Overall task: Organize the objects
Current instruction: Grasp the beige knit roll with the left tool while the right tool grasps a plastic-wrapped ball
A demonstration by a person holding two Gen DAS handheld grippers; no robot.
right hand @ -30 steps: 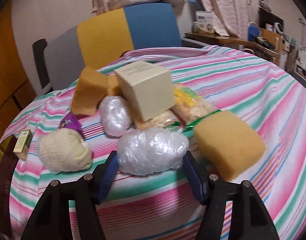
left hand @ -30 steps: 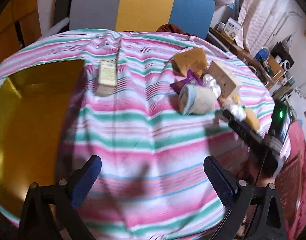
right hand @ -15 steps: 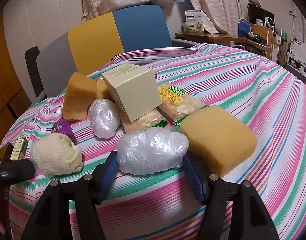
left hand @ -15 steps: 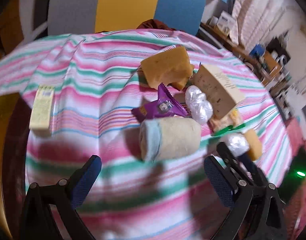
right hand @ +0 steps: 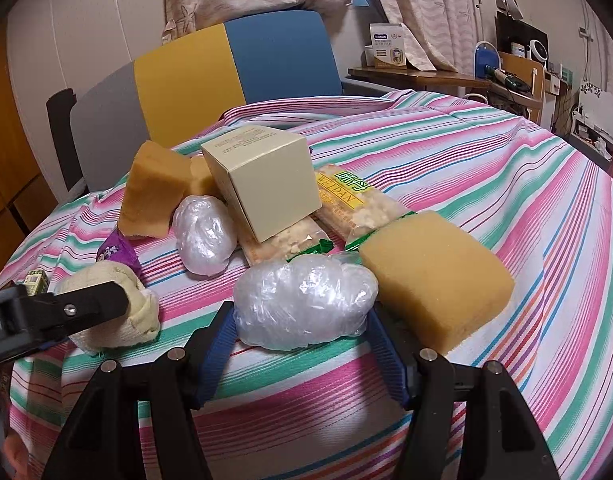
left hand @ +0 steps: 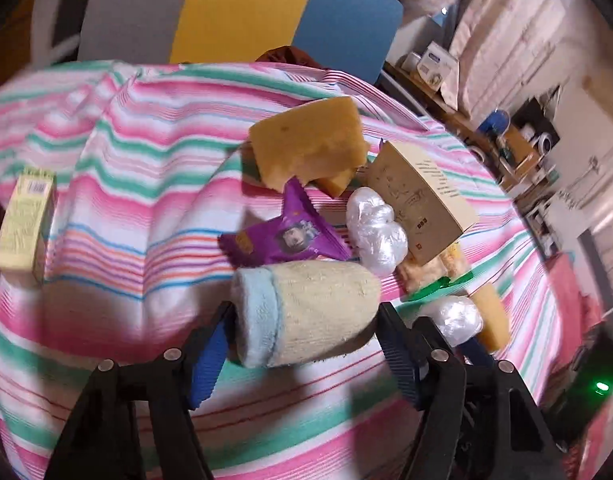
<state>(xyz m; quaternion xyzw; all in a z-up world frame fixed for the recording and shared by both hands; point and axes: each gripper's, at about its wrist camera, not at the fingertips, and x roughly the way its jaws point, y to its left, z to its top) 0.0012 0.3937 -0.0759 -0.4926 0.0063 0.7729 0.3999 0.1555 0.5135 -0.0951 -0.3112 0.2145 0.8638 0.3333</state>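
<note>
The left gripper (left hand: 302,320) is low over the striped cloth (left hand: 146,184), its blue pads on both sides of the rolled sock (left hand: 306,312), clasping it. One second ago it was far back, wide open. The right gripper (right hand: 302,332) stays clamped on the plastic-wrapped bundle (right hand: 304,306), beside the yellow sponge (right hand: 434,280), as before.

Left gripper (left hand: 304,320): blue pads flank rolled beige sock with light-blue cuff (left hand: 306,306), touching both sides. Purple snack packet (left hand: 282,236) just beyond sock. Yellow sponge (left hand: 306,146) further toward table's far edge. Crumpled plastic ball (left hand: 376,232) beside tilted beige box (left hand: 420,204). Small yellow-green carton (left hand: 22,226) at striped tablecloth (left hand: 146,160) left edge.
</note>
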